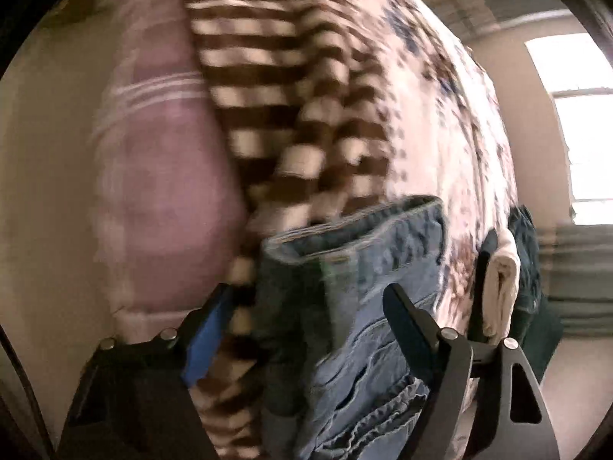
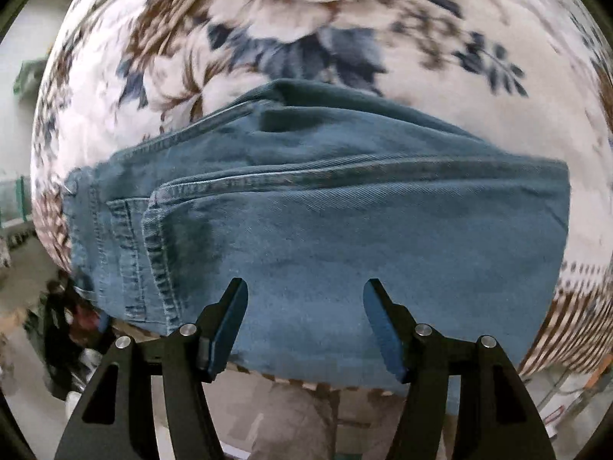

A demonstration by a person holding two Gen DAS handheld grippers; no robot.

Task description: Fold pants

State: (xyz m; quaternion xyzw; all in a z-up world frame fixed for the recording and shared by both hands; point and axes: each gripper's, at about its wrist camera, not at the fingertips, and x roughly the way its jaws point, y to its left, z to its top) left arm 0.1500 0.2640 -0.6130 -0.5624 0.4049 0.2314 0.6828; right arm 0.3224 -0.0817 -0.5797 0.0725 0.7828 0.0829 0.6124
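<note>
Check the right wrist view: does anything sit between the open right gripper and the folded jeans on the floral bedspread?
Nothing visible does. The right gripper stands open directly over the folded jeans, which lie on the floral bedspread; only bare denim shows between its fingers.

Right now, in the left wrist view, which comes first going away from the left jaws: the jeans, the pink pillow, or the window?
1. Jeans: between the left gripper jaws, nearest.
2. Pink pillow: on the left, farther up the bed.
3. Window: far right, across the room.
</note>
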